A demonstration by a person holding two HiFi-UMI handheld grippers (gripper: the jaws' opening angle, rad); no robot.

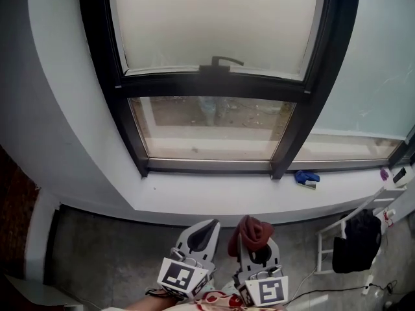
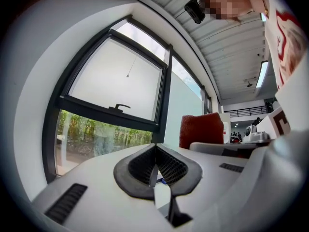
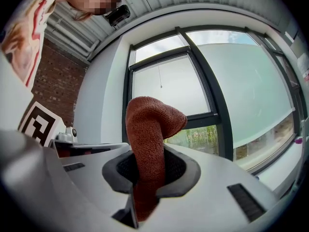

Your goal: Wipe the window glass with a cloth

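Note:
A black-framed window point(image 1: 214, 83) fills the wall ahead, with frosted glass point(image 1: 214, 24) above a handle point(image 1: 220, 61) and a clear lower pane point(image 1: 211, 127). My right gripper point(image 1: 254, 250) is shut on a rust-red cloth point(image 1: 250, 233), which sticks up and folds over between its jaws point(image 3: 147, 144). My left gripper point(image 1: 202, 237) is beside it, shut with nothing between its jaws point(image 2: 155, 168). Both are held low, well short of the white sill point(image 1: 214, 196). The cloth point(image 2: 202, 129) also shows at the right of the left gripper view.
A blue object point(image 1: 307, 177) lies on the sill near the window's right corner. A white frame with a black bag point(image 1: 355, 241) stands on the floor at right. A second frosted pane point(image 1: 379, 76) lies to the right of the window's black post.

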